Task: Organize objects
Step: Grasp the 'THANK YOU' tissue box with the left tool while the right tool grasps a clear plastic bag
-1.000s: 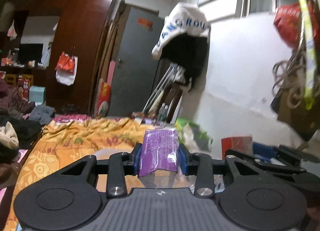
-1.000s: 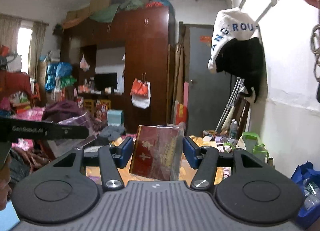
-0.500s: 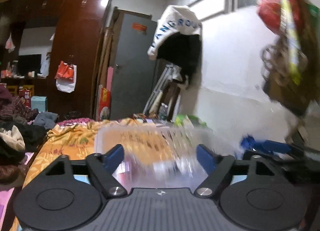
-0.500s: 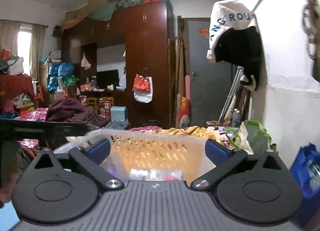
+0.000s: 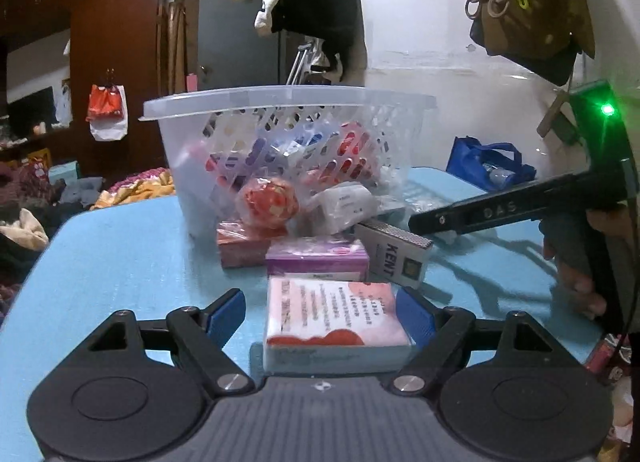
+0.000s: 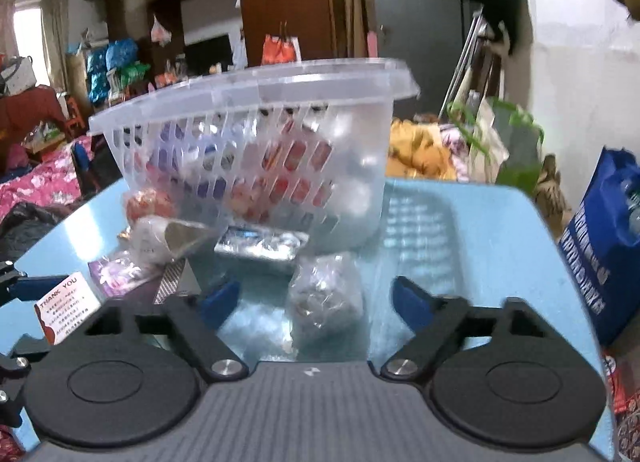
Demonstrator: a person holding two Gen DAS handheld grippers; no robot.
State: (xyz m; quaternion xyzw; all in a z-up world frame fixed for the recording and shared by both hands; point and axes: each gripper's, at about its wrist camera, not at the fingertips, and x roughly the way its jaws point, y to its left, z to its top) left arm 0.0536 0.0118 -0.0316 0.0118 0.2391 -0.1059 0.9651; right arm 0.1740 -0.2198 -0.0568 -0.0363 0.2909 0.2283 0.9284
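A clear plastic basket (image 5: pixel 288 101) stands on the blue table (image 5: pixel 120 254) with several packets inside. My left gripper (image 5: pixel 320 316) is open around a pink and white box (image 5: pixel 336 320) that lies on the table. Beyond it lie a purple box (image 5: pixel 316 260), a KENT pack (image 5: pixel 394 260) and a red ball (image 5: pixel 268 201). My right gripper (image 6: pixel 316 300) is open, with a clear-wrapped bundle (image 6: pixel 326 300) lying between its fingers on the table. The basket (image 6: pixel 256 81) stands just beyond it.
A silver foil packet (image 6: pixel 262 244) and a white wrapped lump (image 6: pixel 152 240) lie at the basket's foot. A blue bag (image 6: pixel 604 246) hangs off the table's right edge. The right gripper's body (image 5: pixel 520 207) crosses the left wrist view. Bedding and a wardrobe lie behind.
A second ago each gripper held a packet up high. Both opened over the basket, and the packets are gone from them. Both have dropped low to the table around new objects.
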